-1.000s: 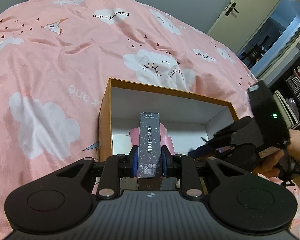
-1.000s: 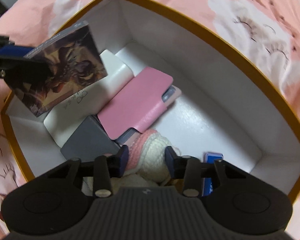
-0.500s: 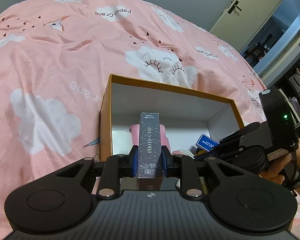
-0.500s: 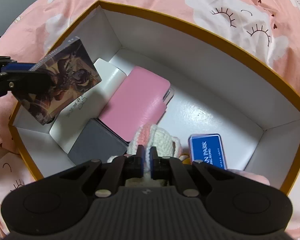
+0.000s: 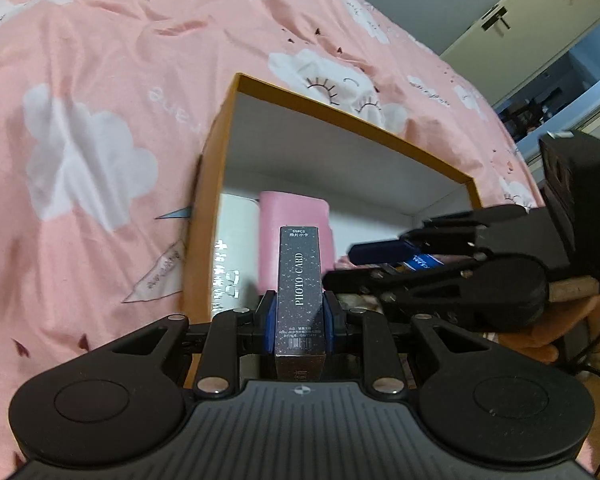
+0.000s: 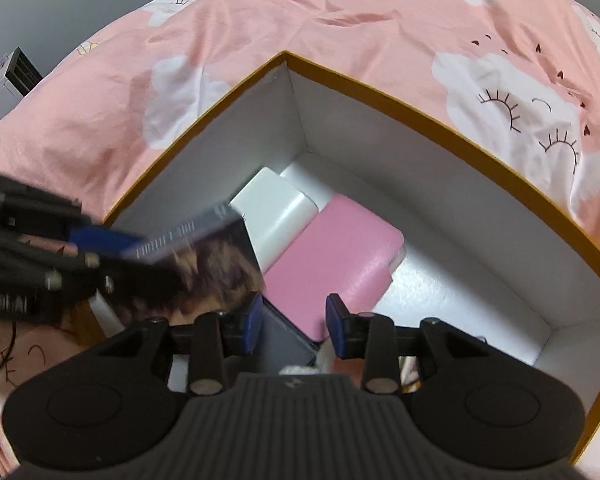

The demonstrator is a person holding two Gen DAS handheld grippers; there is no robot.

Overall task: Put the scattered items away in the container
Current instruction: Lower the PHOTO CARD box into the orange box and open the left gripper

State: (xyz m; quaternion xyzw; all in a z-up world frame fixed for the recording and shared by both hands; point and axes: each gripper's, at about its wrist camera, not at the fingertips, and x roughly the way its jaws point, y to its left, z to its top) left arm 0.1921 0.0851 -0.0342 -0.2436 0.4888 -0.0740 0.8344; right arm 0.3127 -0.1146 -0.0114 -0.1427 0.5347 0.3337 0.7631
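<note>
Black photo-card box (image 5: 299, 280) sits pinched in my left tongs (image 5: 299, 316); only the right view shows my right tongs (image 6: 293, 326) opening, empty, above the orange-rimmed container (image 6: 440, 118), bare floor at frame right.

The room is looking dim and a bit pinkish. The round lens is bending the bedspread (image 5: 100, 128) at the edges. The card box (image 6: 204, 256) is looking smeared and blurry. A doorway (image 5: 556, 92) is glowing brighter blue.

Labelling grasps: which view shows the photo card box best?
Left wrist: the photo card box stands centred and sharp between the left gripper pads, spine lettering readable. Right wrist shows only its blurred illustrated face at the left edge, over the orange box.
</note>
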